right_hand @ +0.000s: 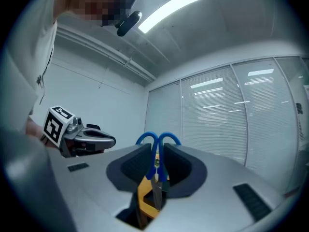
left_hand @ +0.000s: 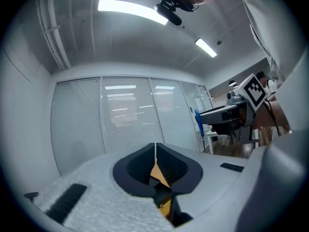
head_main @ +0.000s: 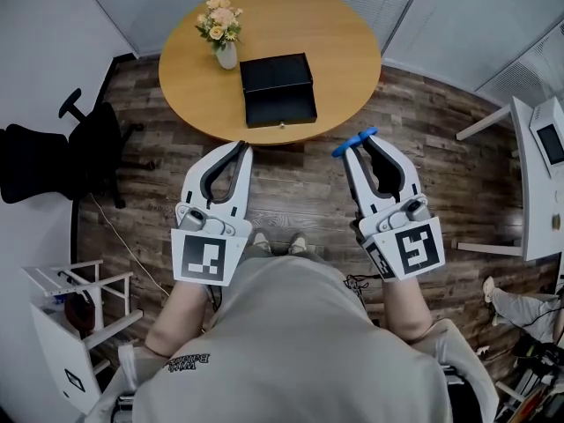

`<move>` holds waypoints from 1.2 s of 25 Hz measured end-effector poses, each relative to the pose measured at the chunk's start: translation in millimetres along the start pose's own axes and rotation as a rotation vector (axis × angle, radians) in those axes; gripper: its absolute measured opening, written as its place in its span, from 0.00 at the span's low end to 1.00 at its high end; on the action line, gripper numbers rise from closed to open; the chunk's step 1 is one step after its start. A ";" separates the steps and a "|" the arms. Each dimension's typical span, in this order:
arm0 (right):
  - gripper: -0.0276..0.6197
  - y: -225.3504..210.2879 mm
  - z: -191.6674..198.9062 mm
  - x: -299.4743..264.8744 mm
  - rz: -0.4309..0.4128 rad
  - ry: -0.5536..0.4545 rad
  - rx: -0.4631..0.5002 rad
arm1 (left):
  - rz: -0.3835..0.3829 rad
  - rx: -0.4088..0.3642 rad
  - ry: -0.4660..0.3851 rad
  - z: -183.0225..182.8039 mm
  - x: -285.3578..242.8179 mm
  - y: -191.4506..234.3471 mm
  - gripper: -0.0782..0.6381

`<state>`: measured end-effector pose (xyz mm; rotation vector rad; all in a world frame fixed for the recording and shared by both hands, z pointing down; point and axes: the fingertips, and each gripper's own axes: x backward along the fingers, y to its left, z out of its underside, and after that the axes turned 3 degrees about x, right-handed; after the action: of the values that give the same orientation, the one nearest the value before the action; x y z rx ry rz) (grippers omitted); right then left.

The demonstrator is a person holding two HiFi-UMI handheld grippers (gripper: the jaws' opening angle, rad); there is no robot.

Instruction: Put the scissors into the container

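Observation:
Blue-handled scissors [head_main: 354, 141] stick out of my right gripper [head_main: 359, 144], which is shut on them near the round table's front edge. In the right gripper view the scissors [right_hand: 157, 154] sit upright between the jaws, blue loops above, blades down. A black box-shaped container [head_main: 278, 89] lies on the wooden table [head_main: 344, 51], its lid folded back. My left gripper [head_main: 242, 147] is shut with nothing in it, held at the table's front edge, left of the right one. In the left gripper view its jaws meet [left_hand: 155, 154] and the right gripper [left_hand: 227, 114] shows at the right.
A white vase of flowers [head_main: 221, 29] stands on the table left of the container. A black office chair [head_main: 53, 159] is at the left, a white rack [head_main: 70, 324] at lower left, a white desk [head_main: 538, 174] at the right. Wooden floor lies below.

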<state>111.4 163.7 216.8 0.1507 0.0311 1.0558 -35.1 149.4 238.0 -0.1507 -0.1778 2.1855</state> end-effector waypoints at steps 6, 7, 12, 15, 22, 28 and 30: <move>0.19 -12.5 8.5 0.9 -0.027 0.003 -0.005 | -0.031 0.003 0.011 3.7 -7.7 -8.4 0.15; 0.19 -14.1 9.7 0.5 -0.032 0.003 -0.006 | -0.035 0.005 0.014 4.2 -9.0 -9.6 0.15; 0.19 -22.3 15.1 -0.8 -0.054 -0.001 -0.019 | -0.059 0.003 0.028 6.9 -15.1 -12.6 0.15; 0.19 -25.4 18.5 -1.5 -0.072 0.000 -0.036 | -0.077 0.007 0.020 5.7 -18.9 -12.6 0.15; 0.19 -26.2 21.3 -6.1 -0.083 0.020 0.073 | -0.094 0.025 0.026 12.7 -23.5 -9.7 0.15; 0.19 -25.7 27.2 -27.0 -0.114 0.041 0.097 | -0.094 0.034 0.039 25.1 -35.6 3.6 0.15; 0.19 -26.3 31.9 -35.4 -0.119 0.054 0.096 | -0.089 0.041 0.048 31.9 -41.5 9.0 0.15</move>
<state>119.7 116.8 243.1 0.2049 0.1387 0.9402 -23.8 108.1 269.5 -0.1686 -0.1113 2.0933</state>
